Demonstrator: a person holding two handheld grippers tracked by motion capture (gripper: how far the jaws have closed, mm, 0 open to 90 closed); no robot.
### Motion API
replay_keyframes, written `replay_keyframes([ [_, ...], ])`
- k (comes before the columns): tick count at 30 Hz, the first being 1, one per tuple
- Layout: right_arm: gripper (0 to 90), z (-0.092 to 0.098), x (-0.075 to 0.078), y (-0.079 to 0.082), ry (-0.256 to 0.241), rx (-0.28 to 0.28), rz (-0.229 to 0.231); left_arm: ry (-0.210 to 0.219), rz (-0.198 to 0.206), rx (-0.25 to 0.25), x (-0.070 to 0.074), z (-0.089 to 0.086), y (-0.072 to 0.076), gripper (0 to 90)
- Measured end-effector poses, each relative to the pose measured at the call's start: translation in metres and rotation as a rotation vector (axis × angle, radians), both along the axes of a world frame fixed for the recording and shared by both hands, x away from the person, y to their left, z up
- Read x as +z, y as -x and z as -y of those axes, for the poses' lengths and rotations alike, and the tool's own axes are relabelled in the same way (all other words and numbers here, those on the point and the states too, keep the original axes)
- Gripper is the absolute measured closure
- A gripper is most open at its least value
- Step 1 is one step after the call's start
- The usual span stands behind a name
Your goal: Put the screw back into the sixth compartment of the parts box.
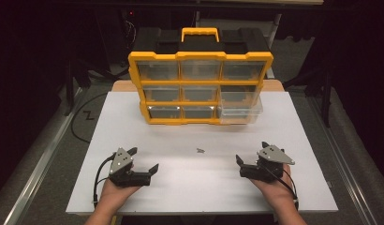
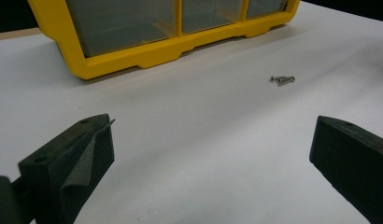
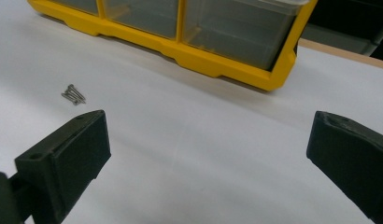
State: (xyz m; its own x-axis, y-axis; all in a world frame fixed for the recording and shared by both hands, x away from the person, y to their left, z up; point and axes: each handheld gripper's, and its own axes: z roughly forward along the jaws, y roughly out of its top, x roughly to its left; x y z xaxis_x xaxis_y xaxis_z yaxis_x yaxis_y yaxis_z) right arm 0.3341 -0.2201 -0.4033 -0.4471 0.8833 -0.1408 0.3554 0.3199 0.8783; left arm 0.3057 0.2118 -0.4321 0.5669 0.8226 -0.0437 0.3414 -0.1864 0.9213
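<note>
I think I am right at the start: nothing is picked up yet, and the job looks like getting the little screws (image 1: 200, 150) off the white table (image 1: 134, 122) and into the yellow drawer box (image 1: 200, 88). The screws lie in a tiny bunch near the middle of the table, in front of the box and well apart from it. My left gripper (image 1: 144, 160) rests low on the near left side, with its jaws spread wide and nothing between them. My right gripper (image 1: 251, 158) rests on the near right side, and its jaws are spread wide and bare too. The screws sit between the two grippers and a bit farther out from me, so neither one touches them. In the right gripper view the screws (image 3: 73, 94) are up and to the left of my jaws. In the left gripper view the screws (image 2: 282, 80) are up and to the right. The bottom right drawer (image 1: 240, 110) sticks out a bit from the box. Next I think one gripper must slide forward and inward, come down over the bunch, and close gently, because the screws are so small and flat that they could slip away.
</note>
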Motion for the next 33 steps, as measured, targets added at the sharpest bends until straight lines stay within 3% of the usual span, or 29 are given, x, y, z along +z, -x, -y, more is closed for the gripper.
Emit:
replay_keyframes([
  [5, 0.8, 0.003, 0.000, -0.003, 0.032, -0.010, -0.054, 0.004, 0.005, -0.010, 0.001, 0.000, 0.000, 1.3],
  [13, 0.9, 0.002, -0.005, -0.005, 0.077, -0.010, -0.097, -0.002, 0.015, -0.006, 0.002, 0.002, 0.002, 1.4],
  [15, 0.9, 0.002, -0.005, -0.005, 0.078, -0.012, -0.108, 0.005, 0.001, -0.009, 0.001, 0.002, 0.002, 1.2],
  [19, 0.9, 0.002, -0.005, -0.006, 0.091, -0.001, -0.108, 0.005, 0.026, 0.001, 0.003, 0.005, 0.005, 1.2],
  [27, 0.9, 0.005, -0.011, -0.010, 0.095, 0.012, -0.164, -0.001, 0.040, -0.026, 0.004, 0.007, 0.007, 0.3],
  [33, 1.0, 0.008, -0.014, -0.012, 0.110, 0.008, -0.199, -0.009, 0.027, -0.029, 0.002, 0.010, 0.005, 0.3],
])
